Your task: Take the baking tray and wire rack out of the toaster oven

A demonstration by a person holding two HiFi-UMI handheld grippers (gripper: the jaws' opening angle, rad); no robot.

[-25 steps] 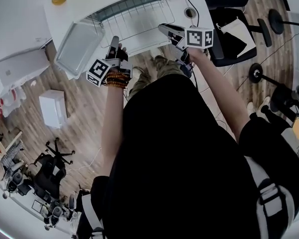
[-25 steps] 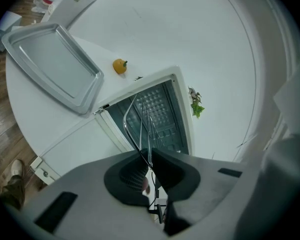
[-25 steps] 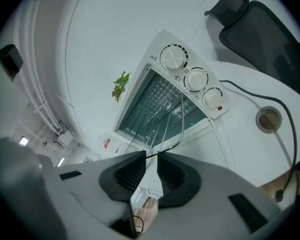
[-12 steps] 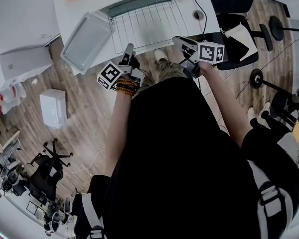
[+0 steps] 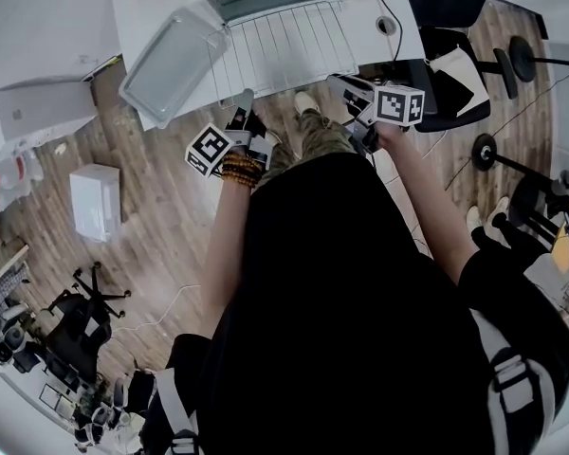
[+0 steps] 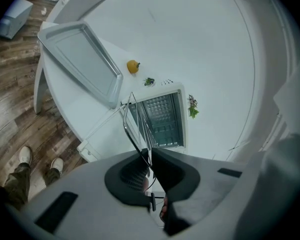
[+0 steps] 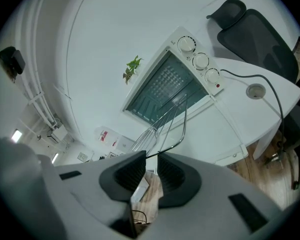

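wire rack (image 5: 284, 50) — edge in jaws: left gripper (image 6: 149, 153), right gripper (image 7: 151, 156) (both clamped)

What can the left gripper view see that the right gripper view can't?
Only the left gripper view shows the baking tray, a small yellow fruit and the person's shoes. Only the right gripper view shows the oven's knobs, a black chair and a cable. Both show the open toaster oven and the wire rack, pinched between the jaws in each view.
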